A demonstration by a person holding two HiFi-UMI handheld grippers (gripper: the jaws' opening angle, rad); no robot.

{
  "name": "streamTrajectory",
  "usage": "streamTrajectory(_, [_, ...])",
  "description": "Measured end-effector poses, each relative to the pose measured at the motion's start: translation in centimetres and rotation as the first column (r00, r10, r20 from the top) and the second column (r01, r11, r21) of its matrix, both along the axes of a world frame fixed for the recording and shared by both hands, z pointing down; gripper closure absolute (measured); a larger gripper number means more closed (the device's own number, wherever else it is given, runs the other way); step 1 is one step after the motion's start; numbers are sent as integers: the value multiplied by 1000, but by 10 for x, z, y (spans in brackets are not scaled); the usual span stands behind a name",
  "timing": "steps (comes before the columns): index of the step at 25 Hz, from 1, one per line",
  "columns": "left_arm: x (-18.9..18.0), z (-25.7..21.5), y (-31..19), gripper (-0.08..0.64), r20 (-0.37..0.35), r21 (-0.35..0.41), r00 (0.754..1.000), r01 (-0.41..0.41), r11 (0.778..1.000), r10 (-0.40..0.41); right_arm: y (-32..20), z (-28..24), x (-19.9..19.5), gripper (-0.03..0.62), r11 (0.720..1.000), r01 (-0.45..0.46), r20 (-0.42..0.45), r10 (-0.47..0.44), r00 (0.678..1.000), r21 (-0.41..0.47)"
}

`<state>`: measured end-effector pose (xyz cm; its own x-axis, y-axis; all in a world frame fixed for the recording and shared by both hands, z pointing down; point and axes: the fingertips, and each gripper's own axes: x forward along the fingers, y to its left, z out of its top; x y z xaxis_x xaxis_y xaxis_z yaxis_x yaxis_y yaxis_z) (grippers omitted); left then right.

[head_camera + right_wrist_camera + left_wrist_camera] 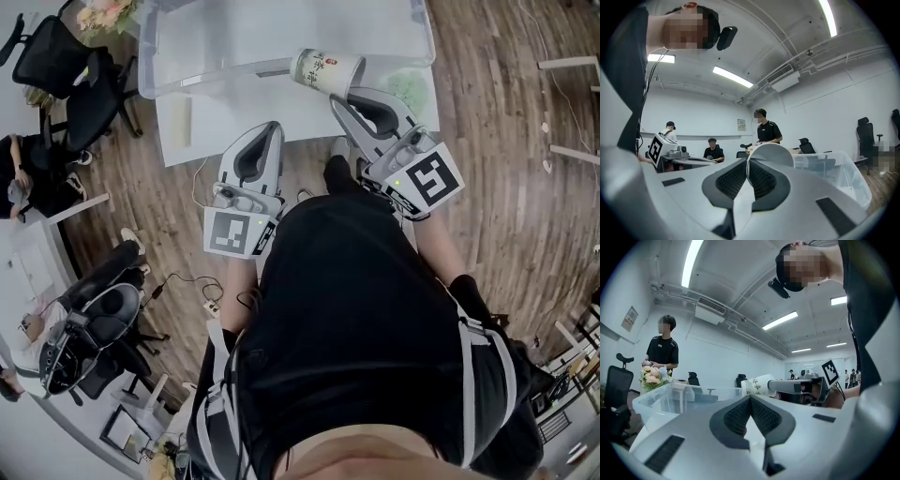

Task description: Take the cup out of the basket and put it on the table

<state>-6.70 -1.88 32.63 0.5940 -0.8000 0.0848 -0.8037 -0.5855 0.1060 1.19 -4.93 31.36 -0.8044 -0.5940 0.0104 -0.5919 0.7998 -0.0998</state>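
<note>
Cup point(325, 71), pinched by its rim in the right gripper's point(343, 95) jaws, lies level over the basket's point(153, 66) near wall, with the counter point(216, 124) just nearer; the left gripper's point(273, 127) jaws are together and empty.

Black office chairs point(56, 56), flower bouquet point(654, 377), wood floor point(506, 206)

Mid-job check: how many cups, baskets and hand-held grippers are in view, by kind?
Cup: 1
Basket: 1
Hand-held grippers: 2 (left hand-held gripper, right hand-held gripper)
Total: 4
</note>
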Motion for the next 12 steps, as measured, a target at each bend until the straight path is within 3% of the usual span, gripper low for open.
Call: streamTrajectory(12, [-39, 6, 113, 540, -42, -1, 999, -30, 1000, 30, 121, 1, -41, 560, 1000, -22, -31, 22, 999, -9])
